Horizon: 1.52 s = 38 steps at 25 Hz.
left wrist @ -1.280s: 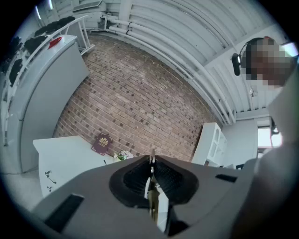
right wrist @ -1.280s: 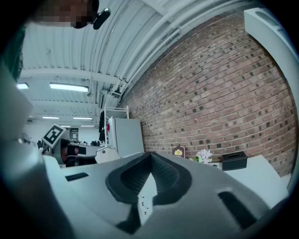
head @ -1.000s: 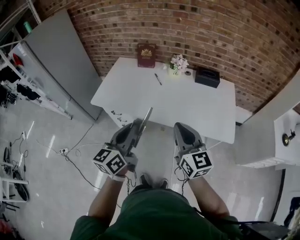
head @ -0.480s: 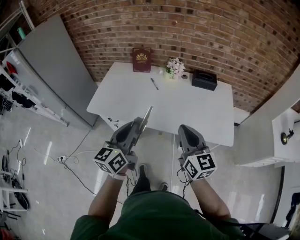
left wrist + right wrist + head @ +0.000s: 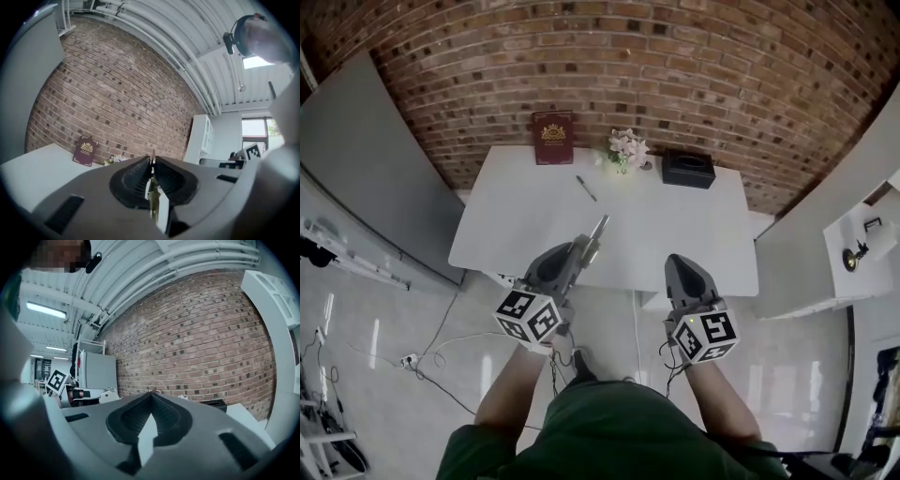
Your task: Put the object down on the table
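My left gripper (image 5: 581,249) is shut on a thin, flat metal object (image 5: 598,228) whose tip sticks out ahead of the jaws, over the near edge of the white table (image 5: 694,225). In the left gripper view the object (image 5: 153,194) shows edge-on, pinched between the ribbed black pads (image 5: 136,180) of the left gripper (image 5: 152,161). At the table's front edge, further right, my right gripper (image 5: 683,264) is shut with nothing in it. The right gripper view shows the right gripper (image 5: 151,394) with its pads meeting at the tips.
Along the table's far side, by the brick wall, stand a maroon book (image 5: 553,138), a small bunch of flowers (image 5: 627,150) and a black box (image 5: 688,169). A pen (image 5: 586,188) lies mid-table. A grey panel (image 5: 366,159) stands left, a white cabinet (image 5: 862,244) right.
The person has walked up to the table. Both grippers, earlier over the floor short of it, now reach its near edge. The left gripper still holds the metal object.
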Each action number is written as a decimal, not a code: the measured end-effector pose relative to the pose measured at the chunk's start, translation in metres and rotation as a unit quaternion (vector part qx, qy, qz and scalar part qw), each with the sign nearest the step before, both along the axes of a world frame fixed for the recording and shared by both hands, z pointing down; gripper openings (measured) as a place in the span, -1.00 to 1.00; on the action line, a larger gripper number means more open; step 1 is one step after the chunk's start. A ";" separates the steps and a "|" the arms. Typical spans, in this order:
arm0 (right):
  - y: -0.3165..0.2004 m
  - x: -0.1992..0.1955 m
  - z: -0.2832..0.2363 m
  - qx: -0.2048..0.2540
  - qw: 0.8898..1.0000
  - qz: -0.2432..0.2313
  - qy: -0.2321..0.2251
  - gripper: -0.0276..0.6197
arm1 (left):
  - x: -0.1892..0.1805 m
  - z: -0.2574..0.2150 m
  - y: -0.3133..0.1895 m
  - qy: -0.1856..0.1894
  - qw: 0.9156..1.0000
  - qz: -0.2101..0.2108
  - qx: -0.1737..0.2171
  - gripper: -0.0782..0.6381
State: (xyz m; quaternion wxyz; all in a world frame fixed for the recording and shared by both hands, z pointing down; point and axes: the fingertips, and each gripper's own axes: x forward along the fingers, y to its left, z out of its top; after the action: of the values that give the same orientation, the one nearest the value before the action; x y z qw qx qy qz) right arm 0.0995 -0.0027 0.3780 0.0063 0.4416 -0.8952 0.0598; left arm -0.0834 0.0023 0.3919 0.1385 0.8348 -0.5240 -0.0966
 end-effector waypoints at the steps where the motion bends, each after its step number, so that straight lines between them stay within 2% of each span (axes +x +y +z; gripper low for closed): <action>1: -0.004 -0.003 0.002 -0.003 1.000 0.008 0.004 -0.91 | -0.004 0.004 -0.008 -0.002 1.000 0.008 -0.001 -0.70; 10: -0.023 -0.028 0.019 -0.034 0.997 0.065 0.038 -0.91 | -0.038 0.038 -0.064 -0.026 0.998 0.061 -0.012 -0.70; 17: -0.037 -0.030 0.040 -0.062 0.994 0.078 0.052 -0.91 | -0.044 0.069 -0.094 -0.039 0.996 0.069 -0.032 -0.70; 25: -0.071 -0.037 0.070 -0.085 0.995 0.055 0.022 -0.91 | -0.018 0.090 -0.117 -0.119 0.989 0.084 -0.036 -0.70; 29: -0.104 -0.037 0.063 -0.080 0.996 0.040 0.005 -0.91 | -0.005 0.097 -0.136 -0.155 0.983 0.086 -0.046 -0.70; 38: -0.179 0.008 0.071 -0.088 0.995 0.035 -0.017 -0.91 | 0.023 0.136 -0.200 -0.223 0.969 0.073 -0.084 -0.70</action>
State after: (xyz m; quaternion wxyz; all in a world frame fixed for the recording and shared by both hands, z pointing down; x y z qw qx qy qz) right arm 0.1073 -0.1816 0.4495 0.0278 0.4690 -0.8706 0.1462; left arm -0.0600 -0.1979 0.5280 0.0950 0.8564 -0.4858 0.1466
